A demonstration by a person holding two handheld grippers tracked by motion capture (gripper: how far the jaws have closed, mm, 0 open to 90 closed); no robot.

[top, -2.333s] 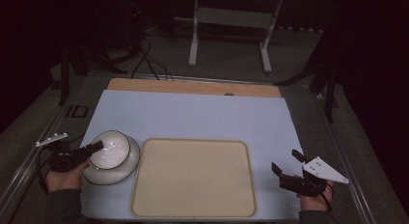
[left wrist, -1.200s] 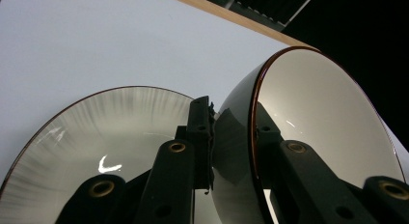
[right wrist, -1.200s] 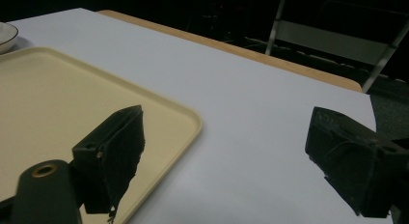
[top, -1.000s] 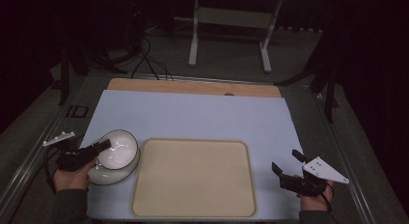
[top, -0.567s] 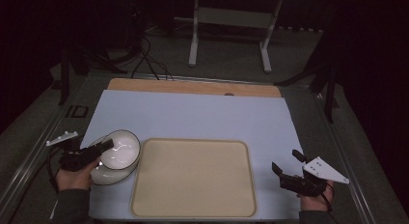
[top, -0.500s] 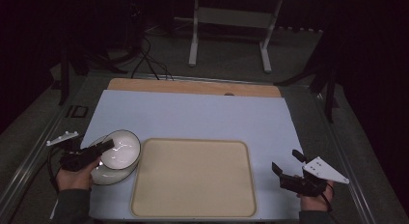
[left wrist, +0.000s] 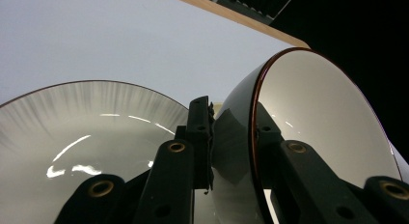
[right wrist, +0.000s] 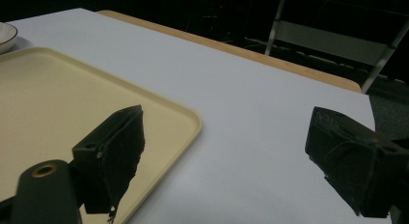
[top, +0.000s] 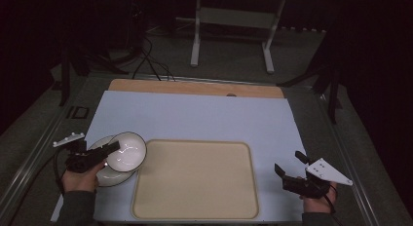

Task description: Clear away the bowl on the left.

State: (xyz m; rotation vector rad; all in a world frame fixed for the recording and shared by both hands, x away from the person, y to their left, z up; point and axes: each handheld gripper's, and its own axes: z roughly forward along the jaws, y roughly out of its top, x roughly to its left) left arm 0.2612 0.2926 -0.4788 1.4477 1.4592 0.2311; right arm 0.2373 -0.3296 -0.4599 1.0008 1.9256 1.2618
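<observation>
1 bowl (top: 126, 151), 1 plate (top: 111, 176), 1 tray (top: 195, 182), 2 grippers, poss. more unseen

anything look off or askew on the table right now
Only the bowl: it is tilted, its rim clamped by the left gripper, over the plate instead of sitting flat. The tray lies square and bare; the right gripper is open. Nothing spilled or broken.

The cream tray (top: 195, 179) lies bare, and the white tabletop (top: 195, 116) beyond it is open to the far wooden edge. At the tray's left edge, a plate (top: 108, 175) and the tilted bowl (top: 127, 150) above it block passage.
</observation>
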